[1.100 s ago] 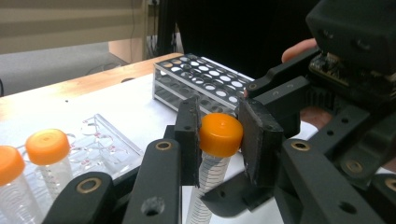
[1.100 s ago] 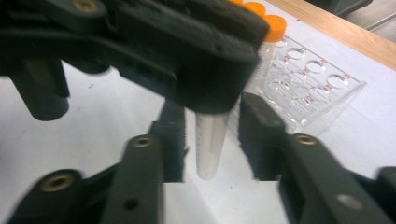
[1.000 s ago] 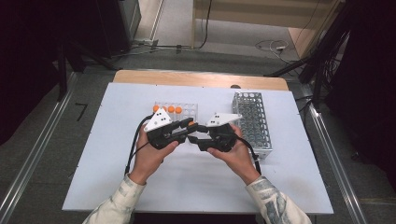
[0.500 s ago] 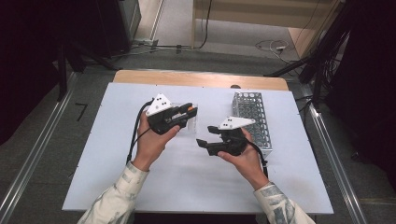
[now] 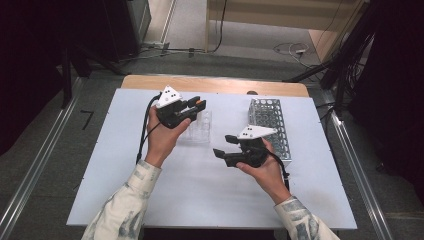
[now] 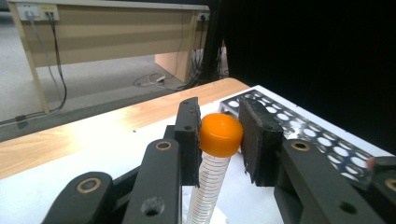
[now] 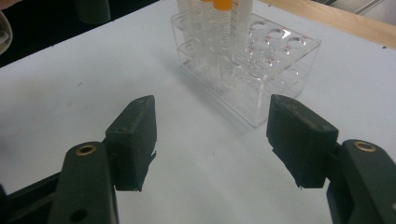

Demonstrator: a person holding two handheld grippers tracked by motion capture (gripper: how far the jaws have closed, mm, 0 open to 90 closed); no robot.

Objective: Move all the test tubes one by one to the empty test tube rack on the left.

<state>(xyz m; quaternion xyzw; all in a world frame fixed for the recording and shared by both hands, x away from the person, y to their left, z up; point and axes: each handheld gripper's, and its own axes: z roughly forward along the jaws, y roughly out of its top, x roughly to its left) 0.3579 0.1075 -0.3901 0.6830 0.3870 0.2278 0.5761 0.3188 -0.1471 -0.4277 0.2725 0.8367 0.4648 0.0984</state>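
The left gripper (image 6: 219, 140) holds a tube (image 6: 212, 177) by its orange cap (image 6: 221, 134), jaws closed on it, above the clear rack (image 5: 199, 127). The right gripper (image 7: 212, 140) hangs wide open and empty, near that rack. The tube looks light, stiff plastic, probably slick; gripping just under the cap seems safest. The metal rack (image 5: 272, 125) stands beyond the clear one.

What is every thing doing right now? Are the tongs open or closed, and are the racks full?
Left tongs: shut on the tube's cap, lifted above the table.
Tube: capped in orange, hanging upright.
Right tongs: open, holding nothing.
Clear rack: standing on the table, a few tubes at one end, other holes free.
Metal rack: standing on the table, the holes in sight free.
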